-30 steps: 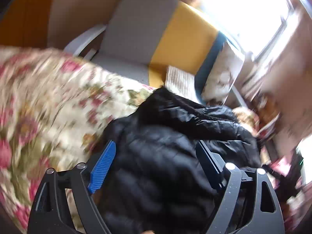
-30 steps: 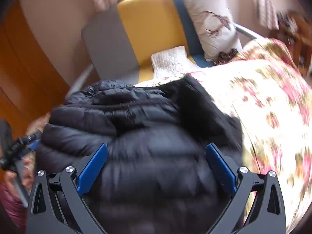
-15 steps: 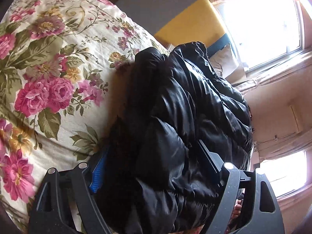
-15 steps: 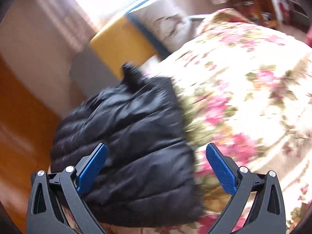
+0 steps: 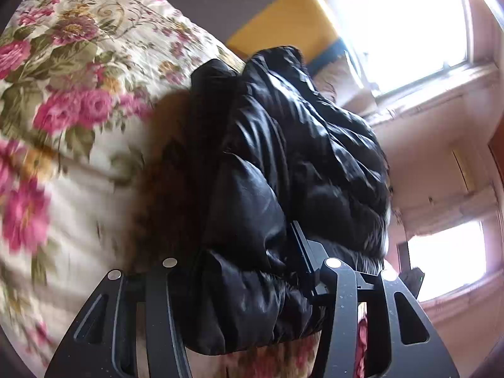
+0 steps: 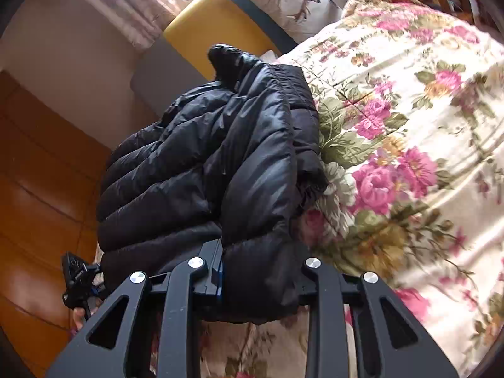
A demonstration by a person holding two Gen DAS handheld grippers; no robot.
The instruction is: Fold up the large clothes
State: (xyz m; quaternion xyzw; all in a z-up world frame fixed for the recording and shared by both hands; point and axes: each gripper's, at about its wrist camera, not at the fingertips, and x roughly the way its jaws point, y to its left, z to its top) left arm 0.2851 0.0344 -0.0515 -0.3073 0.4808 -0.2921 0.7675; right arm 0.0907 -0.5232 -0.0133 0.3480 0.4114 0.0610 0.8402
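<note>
Black jacket (image 6: 220, 170) bunched on floral bed (image 6: 409, 157), near edge. Both tongs closing on near hem – left tongs (image 5: 249, 271), right tongs (image 6: 258, 271), puffy fabric between pads. Bite deep, catch all layers, lift evenly – slippery shell.

Left claw (image 5: 249, 252) closing, near edge of black puffer jacket (image 5: 293, 157) bunched between jaws. Jacket lies folded on floral bedspread (image 5: 72, 100), brown fur trim (image 5: 163, 170) along its left side. Beyond: grey-and-yellow cushion (image 5: 283, 28), patterned pillow (image 5: 340, 78), bright windows (image 5: 403, 22) at right.
</note>
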